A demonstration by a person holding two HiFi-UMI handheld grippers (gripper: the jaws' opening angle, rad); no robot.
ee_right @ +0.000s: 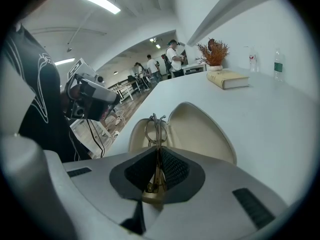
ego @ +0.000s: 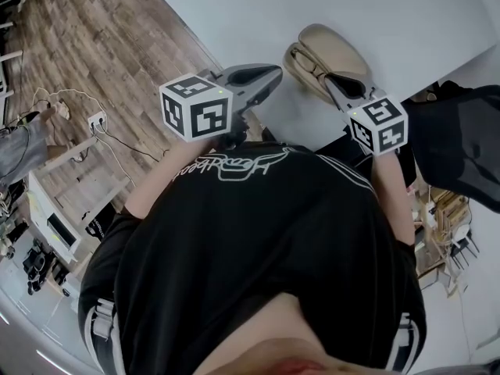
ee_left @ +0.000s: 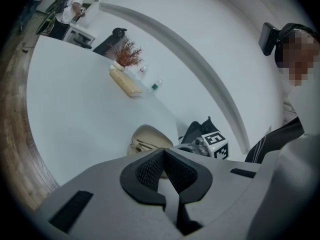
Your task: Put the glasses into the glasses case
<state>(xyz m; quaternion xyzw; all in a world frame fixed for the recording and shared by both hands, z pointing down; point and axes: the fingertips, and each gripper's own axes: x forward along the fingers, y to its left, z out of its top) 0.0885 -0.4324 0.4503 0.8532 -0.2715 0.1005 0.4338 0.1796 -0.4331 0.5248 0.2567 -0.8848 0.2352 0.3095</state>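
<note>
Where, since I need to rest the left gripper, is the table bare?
The table is bare between the open case and the book at the far end. Crowded only at the case, where the right gripper holds the glasses.

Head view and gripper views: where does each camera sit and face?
Head view: on the head, facing down at black shirt, left gripper, right gripper, glasses case.
Left gripper view: along its shut jaws toward the case; shirt at right.
Right gripper view: along jaws shut on glasses, toward the case; shirt at left.
All share the case.
</note>
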